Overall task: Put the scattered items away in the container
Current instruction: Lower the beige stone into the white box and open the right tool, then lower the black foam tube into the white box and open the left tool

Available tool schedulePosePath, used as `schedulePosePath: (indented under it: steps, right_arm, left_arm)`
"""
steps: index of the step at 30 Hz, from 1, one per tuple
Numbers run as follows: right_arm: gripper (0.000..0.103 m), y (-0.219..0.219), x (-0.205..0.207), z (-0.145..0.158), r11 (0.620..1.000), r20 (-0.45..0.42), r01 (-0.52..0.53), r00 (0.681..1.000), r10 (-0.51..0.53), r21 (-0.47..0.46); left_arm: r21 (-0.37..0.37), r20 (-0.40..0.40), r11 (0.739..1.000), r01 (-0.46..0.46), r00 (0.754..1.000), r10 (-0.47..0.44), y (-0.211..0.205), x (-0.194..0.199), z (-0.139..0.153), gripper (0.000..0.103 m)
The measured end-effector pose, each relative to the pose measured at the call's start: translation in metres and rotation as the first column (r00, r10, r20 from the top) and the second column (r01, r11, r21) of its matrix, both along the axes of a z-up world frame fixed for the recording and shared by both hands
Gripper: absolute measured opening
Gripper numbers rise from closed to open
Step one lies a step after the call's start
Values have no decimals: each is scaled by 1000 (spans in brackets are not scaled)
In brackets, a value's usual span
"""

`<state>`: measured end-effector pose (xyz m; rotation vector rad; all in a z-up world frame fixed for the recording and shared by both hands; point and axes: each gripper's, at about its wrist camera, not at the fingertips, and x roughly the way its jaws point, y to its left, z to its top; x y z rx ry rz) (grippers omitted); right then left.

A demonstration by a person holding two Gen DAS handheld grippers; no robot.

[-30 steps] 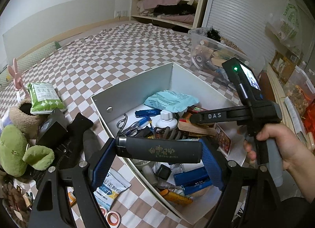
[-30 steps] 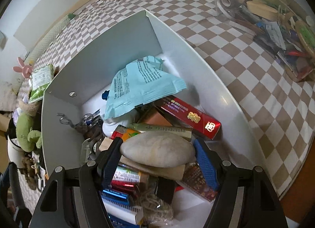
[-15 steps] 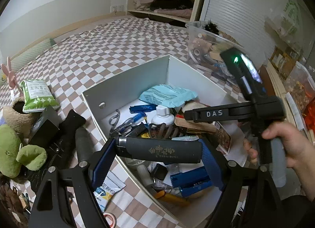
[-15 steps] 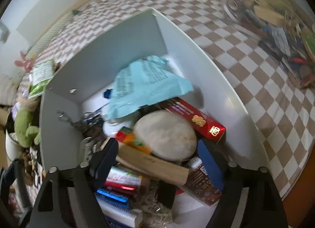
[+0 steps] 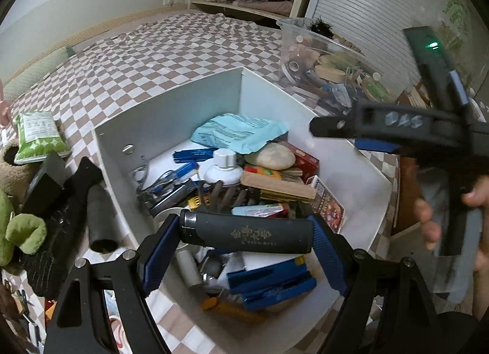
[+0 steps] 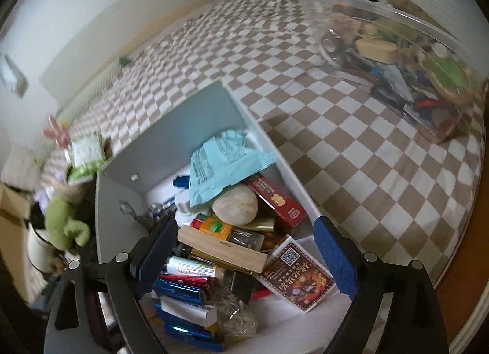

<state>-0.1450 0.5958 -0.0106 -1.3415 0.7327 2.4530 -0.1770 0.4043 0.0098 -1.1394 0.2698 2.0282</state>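
White container, open-topped, sitting on the checkered cloth and serving as landmark. Left of the container: green plush toy and green snack packet lying on the cloth, outside it. Left gripper hovering over the container's near edge, its blue pads pinching a black cylindrical handle end to end; the handle is lying crosswise between the pads, long axis running left to right, silver cap at its left end. Items directly beneath the handle are partly hidden by it. Inside the container, toward its far wall: pale oval stone resting on the pile, just under the light blue packet and beside the red box. Right gripper hanging above the container's near right part, jaws spread wide, gripping nothing; the stone is lying ahead of its fingers, apart from them. The right-wrist view is blurring toward its edges. Right of the container: clear plastic bin, contents hard to make out.
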Motion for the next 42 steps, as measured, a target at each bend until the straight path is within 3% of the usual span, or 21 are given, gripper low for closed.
schedulePosePath:
  steps: [6, 8, 17, 24, 37, 39, 42]
  right_arm:
    - [93, 5, 10, 10, 999, -48, 13, 999, -15, -45]
    - [98, 2, 11, 14, 1000, -55, -6, 998, 4, -27]
    - [98, -5, 15, 19, 995, -42, -53, 998, 56, 84]
    - [98, -3, 16, 17, 994, -34, -63, 997, 66, 88]
    - [98, 4, 21, 14, 996, -20, -46, 999, 47, 76]
    - [98, 5, 21, 13, 996, -17, -45, 999, 46, 74]
    - [98, 5, 21, 13, 996, -16, -43, 999, 45, 76]
  left_arm:
    - [-11, 3, 1000, 4, 1000, -4, 23, -4, -7, 84]
    - [-16, 10, 1000, -5, 1000, 5, 30, -7, -11, 84]
    - [-56, 48, 998, -23, 999, 26, 50, -15, -27, 84]
    - [-109, 51, 994, -13, 999, 18, 60, -14, -39, 84]
    - [-142, 77, 990, -7, 997, 19, 63, -10, -50, 84]
    - [-152, 73, 988, -12, 997, 23, 64, -10, -51, 95]
    - [-144, 60, 989, -19, 998, 28, 62, -9, -48, 98]
